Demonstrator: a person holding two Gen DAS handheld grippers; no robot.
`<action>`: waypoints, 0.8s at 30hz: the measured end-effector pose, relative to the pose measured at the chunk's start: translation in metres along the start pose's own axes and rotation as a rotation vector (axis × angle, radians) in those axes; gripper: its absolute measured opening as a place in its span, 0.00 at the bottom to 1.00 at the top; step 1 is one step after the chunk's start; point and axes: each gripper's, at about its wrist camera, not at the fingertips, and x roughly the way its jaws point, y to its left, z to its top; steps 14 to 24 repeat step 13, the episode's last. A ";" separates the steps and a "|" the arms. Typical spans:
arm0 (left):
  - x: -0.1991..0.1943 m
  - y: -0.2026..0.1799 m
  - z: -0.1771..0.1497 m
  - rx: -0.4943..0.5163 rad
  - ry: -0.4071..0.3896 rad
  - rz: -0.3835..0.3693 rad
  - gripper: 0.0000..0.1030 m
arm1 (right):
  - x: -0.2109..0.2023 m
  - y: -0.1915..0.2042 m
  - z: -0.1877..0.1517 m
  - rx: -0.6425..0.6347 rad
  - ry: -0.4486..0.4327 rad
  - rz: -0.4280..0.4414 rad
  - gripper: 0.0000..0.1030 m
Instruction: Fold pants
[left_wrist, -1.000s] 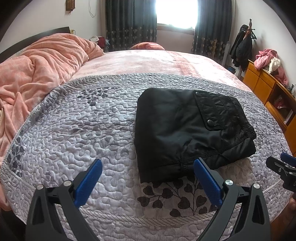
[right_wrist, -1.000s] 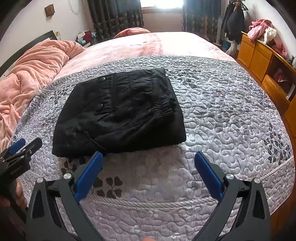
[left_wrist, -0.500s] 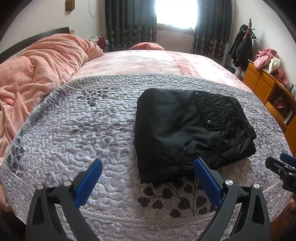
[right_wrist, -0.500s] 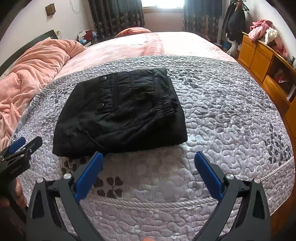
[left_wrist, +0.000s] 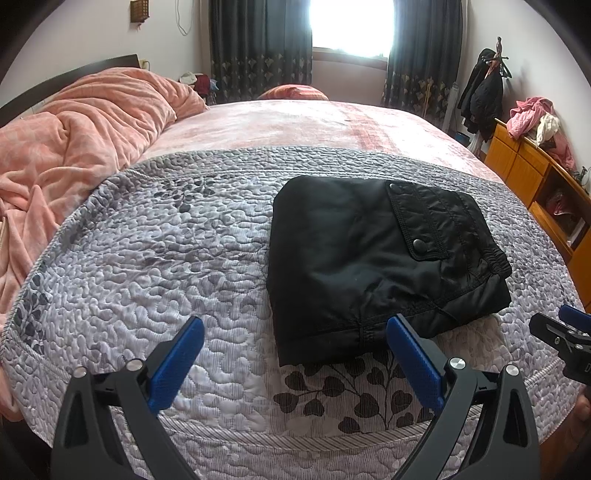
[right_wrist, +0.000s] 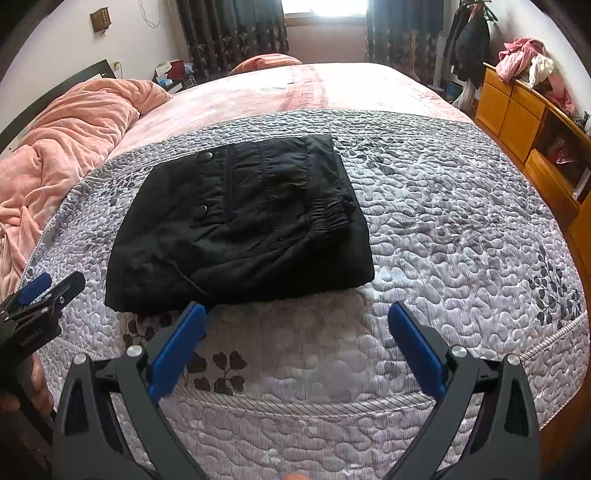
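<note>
Black pants (left_wrist: 373, 258) lie folded into a compact rectangle on the grey quilted bedspread (left_wrist: 166, 258), pocket flap and snap button facing up. In the right wrist view the same pants (right_wrist: 243, 221) rest flat, elastic waistband toward the right. My left gripper (left_wrist: 295, 328) hovers open over the bed's near edge, its right finger level with the pants' near hem and nothing between its blue pads. My right gripper (right_wrist: 297, 314) is open too, just short of the pants' near edge, holding nothing. Each gripper shows at the edge of the other's view.
A rumpled pink blanket (left_wrist: 74, 129) fills the bed's left side. A wooden dresser (left_wrist: 535, 192) with heaped clothes stands along the right wall, and dark coats (left_wrist: 484, 92) hang beyond it. Curtains and a bright window are at the back. The quilt's near edge (right_wrist: 295, 406) drops off below the grippers.
The right gripper has edged slightly closer to the pants. The left gripper and the pants have stayed put.
</note>
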 end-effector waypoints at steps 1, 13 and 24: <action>0.000 0.000 0.000 0.001 0.000 0.000 0.96 | 0.000 0.000 0.000 0.001 0.000 0.000 0.96; -0.001 -0.004 0.002 0.013 -0.008 -0.009 0.96 | 0.001 -0.001 -0.002 -0.001 0.003 -0.001 0.96; -0.001 -0.004 0.002 0.013 -0.008 -0.009 0.96 | 0.001 -0.001 -0.002 -0.001 0.003 -0.001 0.96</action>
